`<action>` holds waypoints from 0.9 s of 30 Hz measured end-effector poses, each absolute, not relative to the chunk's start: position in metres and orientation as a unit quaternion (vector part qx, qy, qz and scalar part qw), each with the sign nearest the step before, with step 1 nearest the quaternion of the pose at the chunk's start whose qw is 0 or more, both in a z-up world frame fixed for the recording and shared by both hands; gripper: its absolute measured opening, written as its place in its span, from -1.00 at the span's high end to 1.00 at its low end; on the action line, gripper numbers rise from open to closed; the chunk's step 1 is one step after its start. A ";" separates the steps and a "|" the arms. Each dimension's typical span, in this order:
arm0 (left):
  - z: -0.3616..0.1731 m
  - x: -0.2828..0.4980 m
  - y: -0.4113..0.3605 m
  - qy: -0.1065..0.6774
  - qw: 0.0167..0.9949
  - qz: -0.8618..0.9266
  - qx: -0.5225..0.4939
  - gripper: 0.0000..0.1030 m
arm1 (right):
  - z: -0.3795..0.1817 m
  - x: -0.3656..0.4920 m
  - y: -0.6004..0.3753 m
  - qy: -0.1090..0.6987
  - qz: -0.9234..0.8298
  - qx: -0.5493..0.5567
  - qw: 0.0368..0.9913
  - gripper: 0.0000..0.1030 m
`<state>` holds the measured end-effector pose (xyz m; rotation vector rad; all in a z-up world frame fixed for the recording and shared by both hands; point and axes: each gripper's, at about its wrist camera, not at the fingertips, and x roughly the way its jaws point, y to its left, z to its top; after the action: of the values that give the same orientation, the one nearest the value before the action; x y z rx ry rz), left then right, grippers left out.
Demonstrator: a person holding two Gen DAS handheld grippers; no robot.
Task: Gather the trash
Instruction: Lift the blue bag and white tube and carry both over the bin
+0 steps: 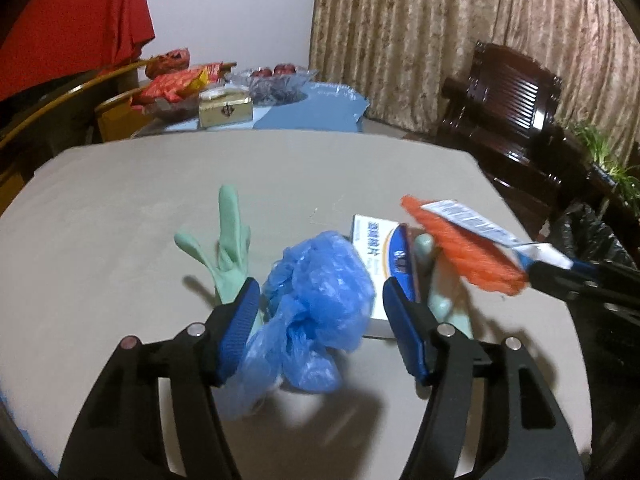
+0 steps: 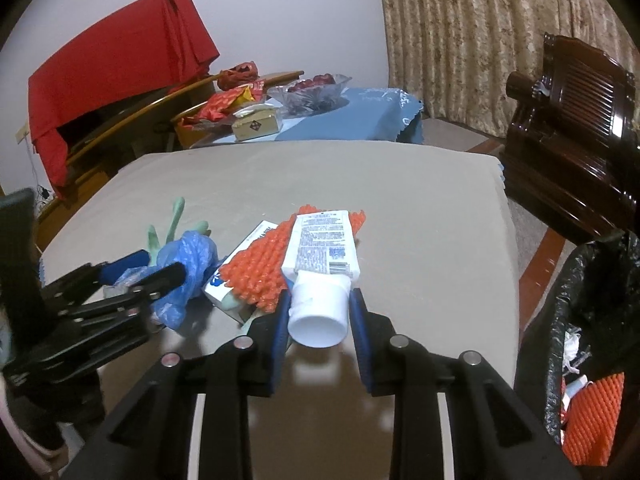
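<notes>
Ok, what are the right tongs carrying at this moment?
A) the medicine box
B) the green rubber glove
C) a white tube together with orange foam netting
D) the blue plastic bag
C: the right tongs are shut on the white tube at its cap end, with the orange foam netting pinched alongside it, lifted above the table; the blue plastic bag sits between the left tongs.

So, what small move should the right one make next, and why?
Probably swing the right hand-held gripper rightward toward the black bin bag: it is shut on the white tube, with orange foam netting lifted off the table.
</notes>
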<state>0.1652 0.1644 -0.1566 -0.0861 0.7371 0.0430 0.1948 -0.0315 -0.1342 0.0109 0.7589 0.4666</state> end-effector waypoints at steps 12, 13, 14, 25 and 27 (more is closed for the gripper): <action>-0.134 0.152 0.163 0.336 0.940 -0.002 -0.054 0.77 | -0.117 0.193 -0.037 0.351 0.229 0.009 0.908 0.44; -0.128 0.148 0.161 0.330 0.942 -0.004 -0.056 0.77 | -0.114 0.192 -0.037 0.347 0.230 0.010 0.909 0.44; -0.124 0.146 0.159 0.326 0.944 -0.004 -0.056 0.77 | -0.111 0.191 -0.038 0.344 0.231 0.011 0.910 0.44; -0.087 0.138 0.136 0.301 0.952 -0.018 -0.055 0.77 | -0.080 0.180 -0.056 0.305 0.229 0.022 0.924 0.44; -0.081 0.139 0.127 0.296 0.953 -0.026 -0.056 0.78 | -0.076 0.178 -0.062 0.300 0.226 0.024 0.926 0.44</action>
<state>0.1395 0.1273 -0.0812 -0.1134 0.6015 -0.0530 0.1782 -0.0617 -0.0756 0.0489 0.6160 0.4627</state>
